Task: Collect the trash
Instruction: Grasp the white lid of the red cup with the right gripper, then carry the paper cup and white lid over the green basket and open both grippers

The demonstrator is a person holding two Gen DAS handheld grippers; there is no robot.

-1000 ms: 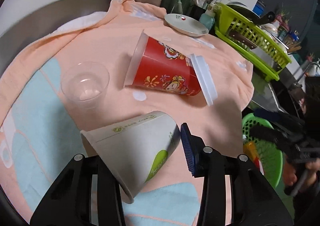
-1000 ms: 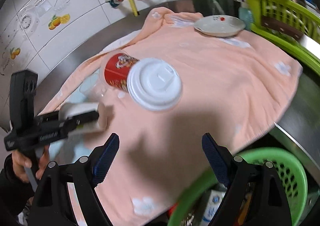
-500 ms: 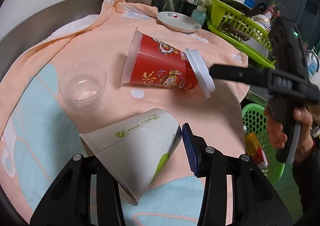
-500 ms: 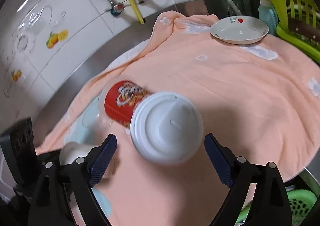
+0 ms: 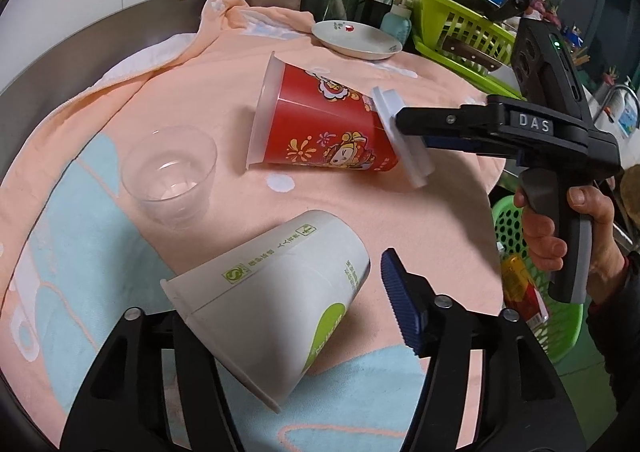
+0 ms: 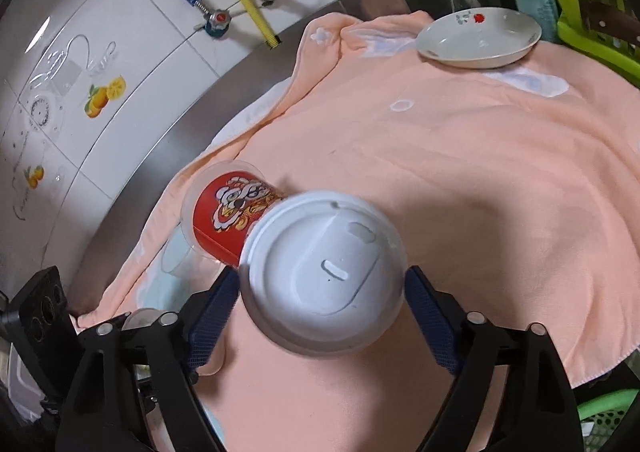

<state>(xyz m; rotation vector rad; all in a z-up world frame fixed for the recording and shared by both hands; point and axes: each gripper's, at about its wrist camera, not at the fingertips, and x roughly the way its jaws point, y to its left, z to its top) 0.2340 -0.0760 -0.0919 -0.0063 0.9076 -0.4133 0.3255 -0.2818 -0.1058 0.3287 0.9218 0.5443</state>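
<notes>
Currently uncollected: red cup [image 5: 328, 127], on its side on the tabletop towel [image 6: 480, 171], right tongs [image 6: 322, 306] apart around its lid [image 6: 320, 272]; white paper cup [image 5: 272, 292] between the parted left tongs [image 5: 288, 316]; clear cup [image 5: 170, 171]. Green basket [image 5: 508, 219] nearby holds some trash.

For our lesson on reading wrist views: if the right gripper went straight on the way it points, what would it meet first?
Most likely the round white plastic lid on the tipped red printed cup. It sits squarely between the right gripper's open fingers, right ahead, though whether they already touch it is unclear.
</notes>
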